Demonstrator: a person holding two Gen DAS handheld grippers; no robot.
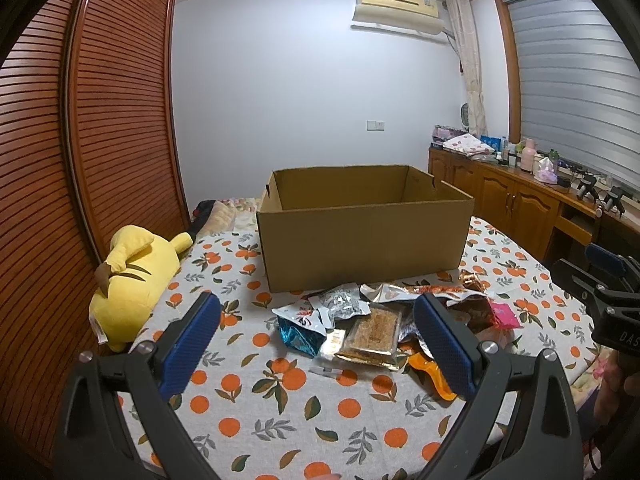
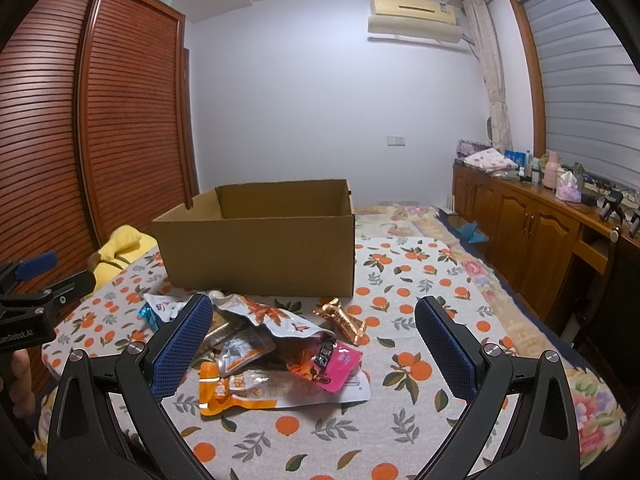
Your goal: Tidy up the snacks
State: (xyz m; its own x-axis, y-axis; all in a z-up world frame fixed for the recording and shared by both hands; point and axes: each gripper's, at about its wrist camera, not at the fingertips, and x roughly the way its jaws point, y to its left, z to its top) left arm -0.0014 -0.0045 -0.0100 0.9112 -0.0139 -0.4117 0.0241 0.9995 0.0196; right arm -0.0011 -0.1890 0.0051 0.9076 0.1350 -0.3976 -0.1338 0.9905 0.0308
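Observation:
A pile of snack packets lies on the orange-print cloth in front of an open cardboard box. The pile holds a brown bar in clear wrap, a blue foil packet, a pink packet, an orange packet and a gold wrapper. My left gripper hovers open just short of the pile, nothing between its blue pads. My right gripper is open too, above the pile's right side. Each gripper shows at the edge of the other's view.
A yellow plush toy lies left of the box near the slatted wardrobe doors. A wooden sideboard with bottles and cloths runs along the right wall under the window. Bare cloth lies right of the pile.

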